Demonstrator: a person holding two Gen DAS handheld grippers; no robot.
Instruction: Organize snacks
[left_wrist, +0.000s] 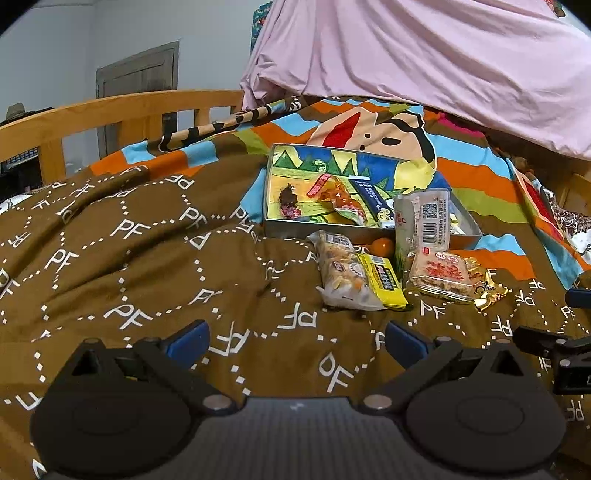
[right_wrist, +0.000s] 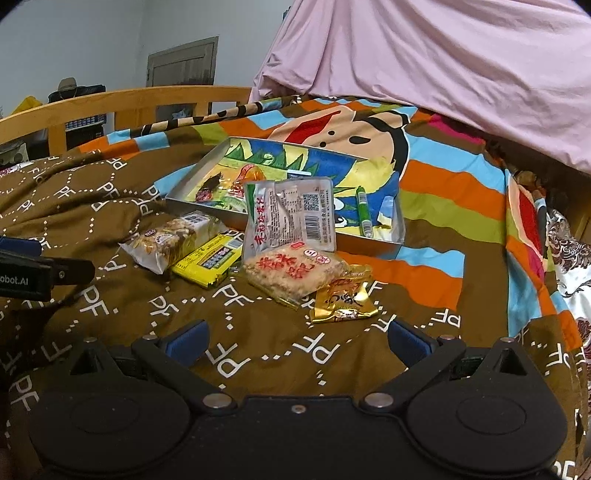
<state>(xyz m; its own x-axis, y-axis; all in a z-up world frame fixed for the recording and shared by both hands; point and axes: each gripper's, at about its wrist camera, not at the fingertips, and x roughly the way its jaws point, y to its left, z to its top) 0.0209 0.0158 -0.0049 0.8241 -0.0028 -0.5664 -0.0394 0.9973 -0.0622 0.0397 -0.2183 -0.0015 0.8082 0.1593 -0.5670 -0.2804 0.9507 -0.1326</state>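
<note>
An open tin box with a colourful printed inside lies on the bed and holds a few snack packets. In front of it lie loose snacks: a clear nut bar, a yellow packet, a rice cracker pack and a gold packet. A white packet leans on the box's front wall. My left gripper is open and empty, short of the snacks. My right gripper is open and empty, just short of the gold packet.
Everything rests on a brown "PF" quilt with a striped cartoon blanket behind. A pink sheet hangs at the back. A wooden bed rail runs along the far left.
</note>
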